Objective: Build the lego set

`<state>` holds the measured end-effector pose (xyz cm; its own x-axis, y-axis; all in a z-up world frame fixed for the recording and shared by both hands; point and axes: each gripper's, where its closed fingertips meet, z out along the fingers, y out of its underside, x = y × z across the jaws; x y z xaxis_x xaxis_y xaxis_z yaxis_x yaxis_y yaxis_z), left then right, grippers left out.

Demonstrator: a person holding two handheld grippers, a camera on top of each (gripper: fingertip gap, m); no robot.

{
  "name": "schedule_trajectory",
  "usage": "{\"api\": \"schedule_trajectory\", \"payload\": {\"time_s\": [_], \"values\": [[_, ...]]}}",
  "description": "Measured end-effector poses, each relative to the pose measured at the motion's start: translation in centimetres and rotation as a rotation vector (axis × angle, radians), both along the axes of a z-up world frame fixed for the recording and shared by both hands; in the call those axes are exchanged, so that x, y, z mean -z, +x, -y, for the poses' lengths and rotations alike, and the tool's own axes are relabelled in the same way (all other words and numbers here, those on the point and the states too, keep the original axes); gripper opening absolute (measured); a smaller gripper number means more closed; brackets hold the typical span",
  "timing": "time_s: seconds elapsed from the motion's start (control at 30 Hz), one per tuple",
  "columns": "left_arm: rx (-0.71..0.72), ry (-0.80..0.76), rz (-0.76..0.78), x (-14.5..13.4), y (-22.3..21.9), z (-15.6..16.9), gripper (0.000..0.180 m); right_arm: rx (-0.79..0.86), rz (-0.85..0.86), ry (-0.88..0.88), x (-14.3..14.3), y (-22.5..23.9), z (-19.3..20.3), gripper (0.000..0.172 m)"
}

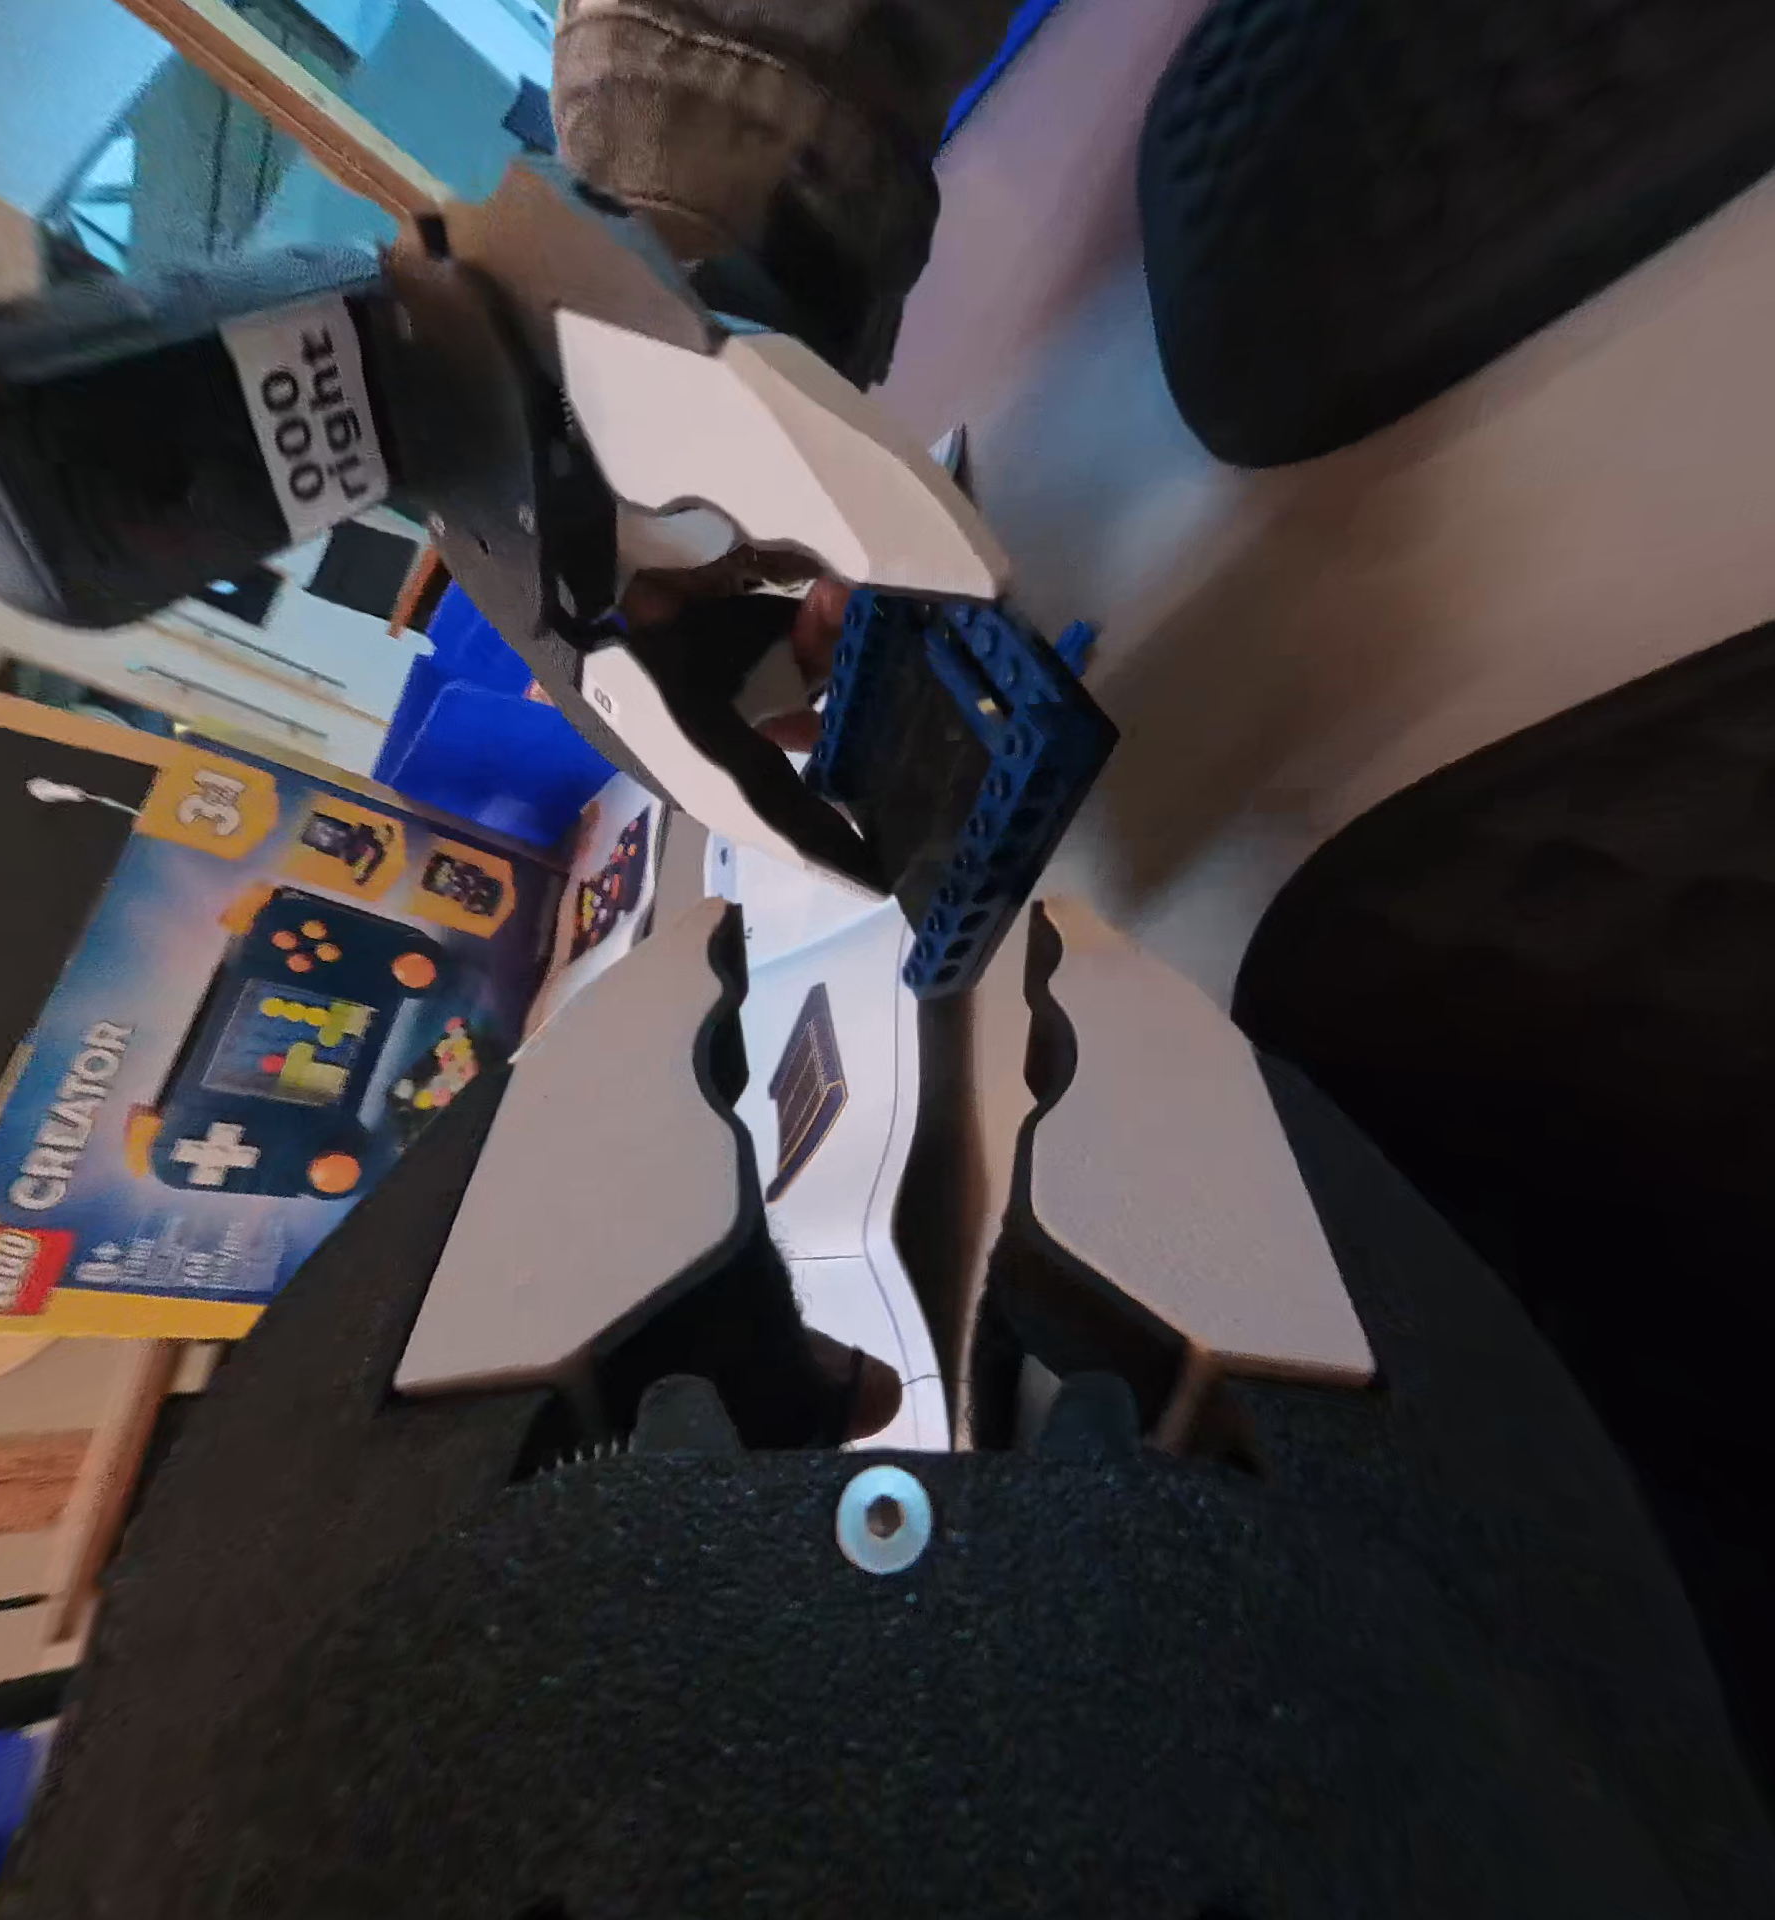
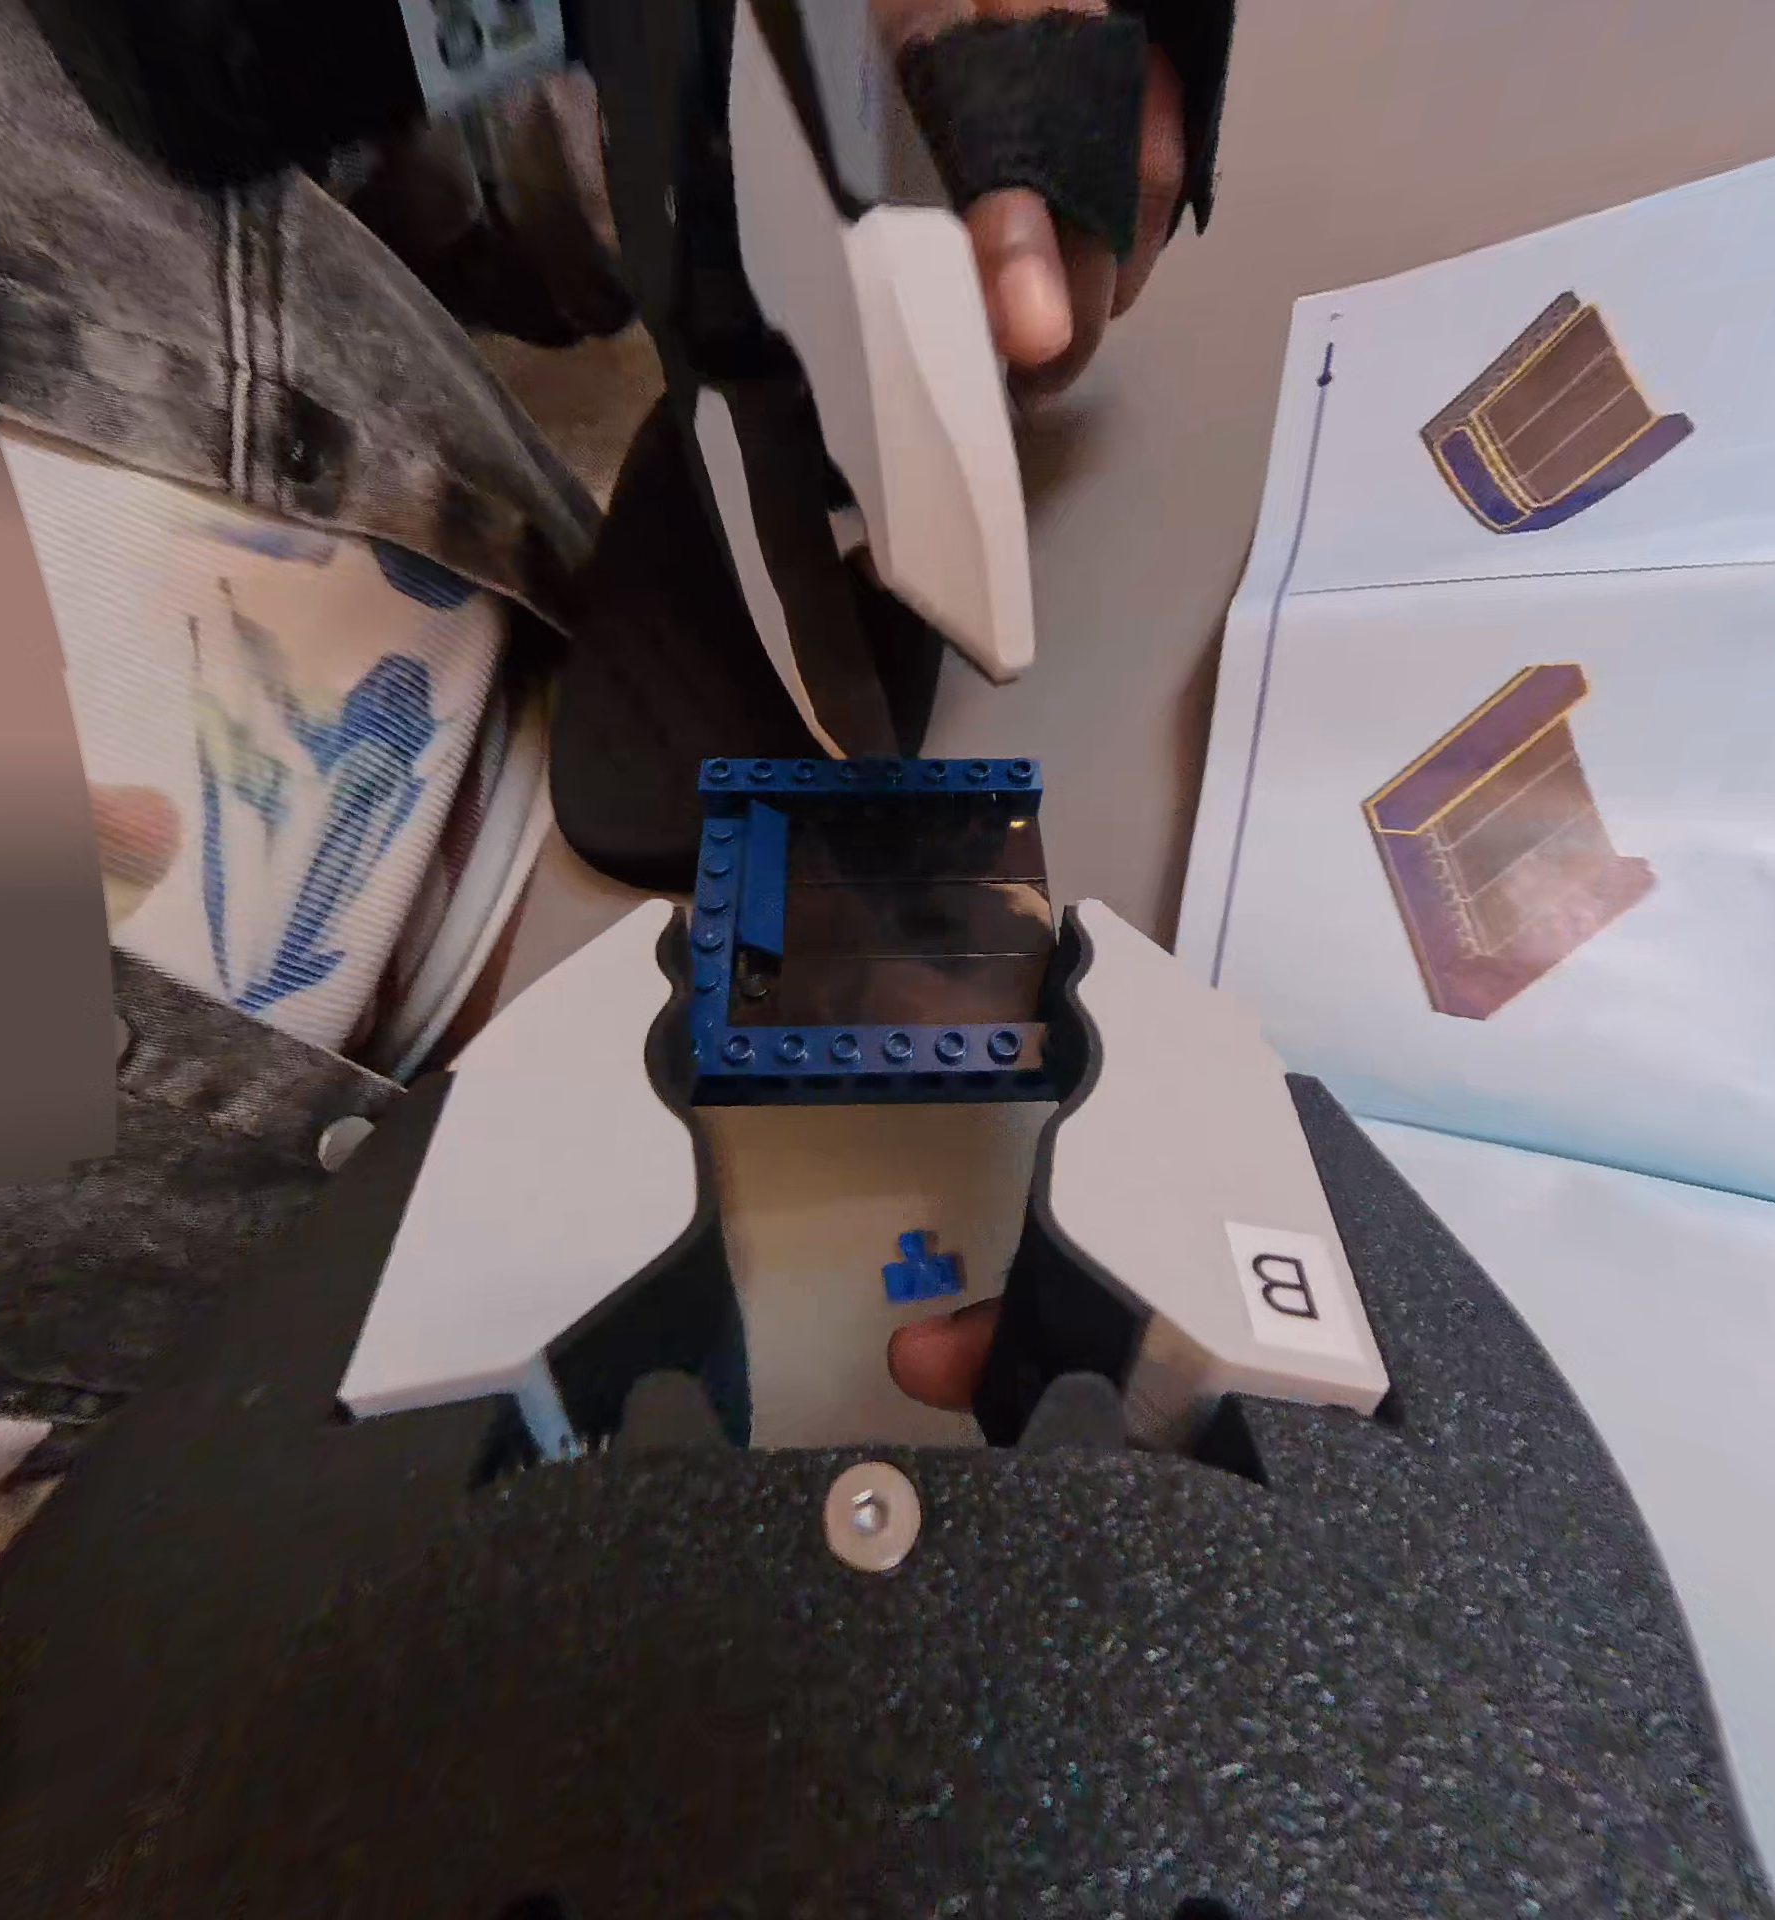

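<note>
Right gripper [image 2: 872,971] clamped on blue-and-black brick frame [image 2: 867,925], pads against both sides. Left gripper [image 1: 888,961] spread apart, empty, frame's corner just ahead. Risk: shallow pinch, frame twisting loose onto table [image 2: 862,1195].

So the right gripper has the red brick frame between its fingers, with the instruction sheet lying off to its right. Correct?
Not quite: the brick frame is blue with a black tiled floor, not red, as the right wrist view shows. It does sit between the right gripper fingers, instruction sheet to the right.
</note>
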<state>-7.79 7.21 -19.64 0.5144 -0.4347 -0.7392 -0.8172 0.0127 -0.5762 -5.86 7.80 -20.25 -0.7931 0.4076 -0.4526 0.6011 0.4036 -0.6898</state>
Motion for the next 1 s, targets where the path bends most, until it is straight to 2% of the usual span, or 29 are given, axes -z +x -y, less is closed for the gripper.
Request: {"api": "schedule_trajectory", "payload": {"time_s": [0.07,0.1,0.13,0.2,0.3,0.4,0.47,0.53,0.6,0.67,0.77,0.87,1.0], "values": [[-0.010,-0.005,-0.081,1.0,0.2,-0.3,0.054,0.018,0.003,-0.053,-0.1,-0.1,0.2,0.067],[0.008,-0.030,-0.089,1.8,0.7,-0.4,0.049,0.023,0.003,-0.039,0.5,-0.1,0.1,0.067],[0.027,-0.055,-0.098,2.4,1.2,-0.4,0.033,0.019,-0.002,0.000,1.4,0.0,-0.1,0.067],[0.019,-0.080,-0.142,2.7,1.1,-0.5,0.020,0.014,-0.024,0.072,3.0,0.4,-0.4,0.067],[0.003,-0.031,-0.231,2.6,0.7,-1.0,0.019,0.043,-0.099,0.083,3.1,0.0,-0.8,0.066],[-0.021,0.076,-0.359,1.9,0.3,-1.4,0.018,0.053,-0.164,0.063,2.1,-0.3,-1.1,0.066],[-0.034,0.138,-0.429,1.4,0.2,-1.6,0.030,0.032,-0.188,0.038,1.3,-0.2,-0.8,0.066],[-0.045,0.181,-0.425,0.7,0.1,-1.7,0.039,0.024,-0.207,0.040,0.7,-0.3,-0.7,0.066],[-0.034,0.196,-0.418,0.5,0.3,-1.7,0.036,0.021,-0.227,0.035,0.1,-0.4,-0.6,0.066],[-0.041,0.248,-0.459,-0.2,0.3,-1.8,0.018,0.011,-0.252,0.022,-0.5,-0.4,-0.1,0.066],[-0.061,0.311,-0.525,-1.1,0.1,-1.7,0.016,0.018,-0.338,0.056,-1.1,-0.6,0.2,0.066],[-0.128,0.415,-0.611,-3.2,-0.9,-1.5,0.016,0.109,-0.500,0.066,-3.3,-1.6,0.1,0.066],[-0.271,0.483,-0.808,-5.8,-2.9,-1.3,0.016,0.363,-0.673,0.084,-7.7,-1.9,-1.1,0.063]]}}
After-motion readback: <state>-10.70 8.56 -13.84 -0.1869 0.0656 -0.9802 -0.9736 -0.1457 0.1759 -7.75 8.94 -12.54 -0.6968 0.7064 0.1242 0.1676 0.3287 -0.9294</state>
